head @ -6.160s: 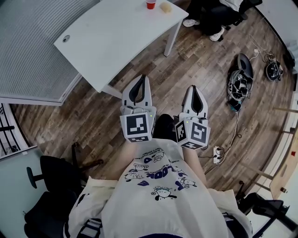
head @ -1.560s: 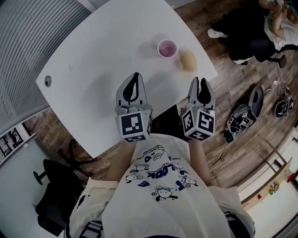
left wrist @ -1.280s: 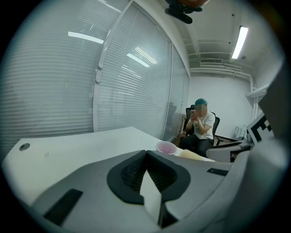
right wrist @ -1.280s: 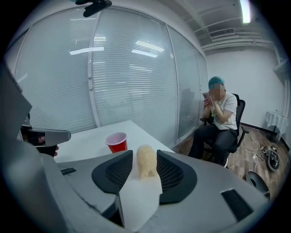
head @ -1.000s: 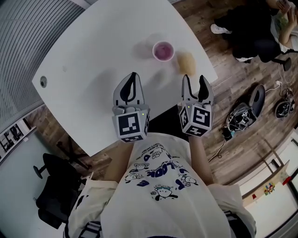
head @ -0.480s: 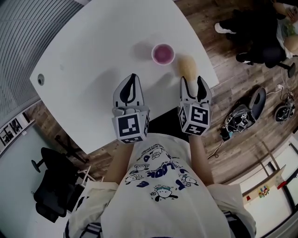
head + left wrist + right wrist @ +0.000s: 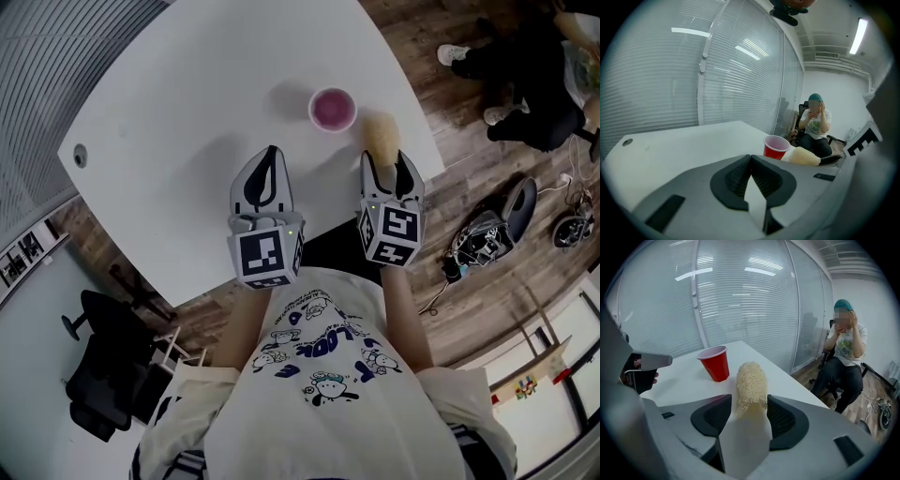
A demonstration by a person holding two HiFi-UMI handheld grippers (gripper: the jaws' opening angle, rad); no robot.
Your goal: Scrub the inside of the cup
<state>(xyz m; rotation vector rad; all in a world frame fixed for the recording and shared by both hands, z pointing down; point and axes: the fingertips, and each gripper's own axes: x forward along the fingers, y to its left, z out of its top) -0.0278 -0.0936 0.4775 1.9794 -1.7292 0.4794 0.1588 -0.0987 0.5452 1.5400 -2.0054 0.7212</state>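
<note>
Step in hand: pickup of the scrubbing tool; scrubbing not begun. The red cup (image 7: 333,109) stands upright on the far part of the white tabletop (image 7: 187,94), untouched, with a pale fibrous scrubber (image 7: 381,136) lying just right of it, apart. The right hand-held gripper (image 7: 388,164) has just been opening its jaws; they stand wide, with the scrubber's near end between them and the pads not pressing it. The left hand-held gripper (image 7: 271,155) is clenched on nothing, near and left of the cup. Judgement: next, the right jaws must close on the scrubber; the left must open and steady the cup wall before any scrubbing. Writing: none on the cup; the cubes carry only square markers; the person's shirt (image 7: 319,375) shows cartoon figures and blue lettering, not reliably legible.
</note>
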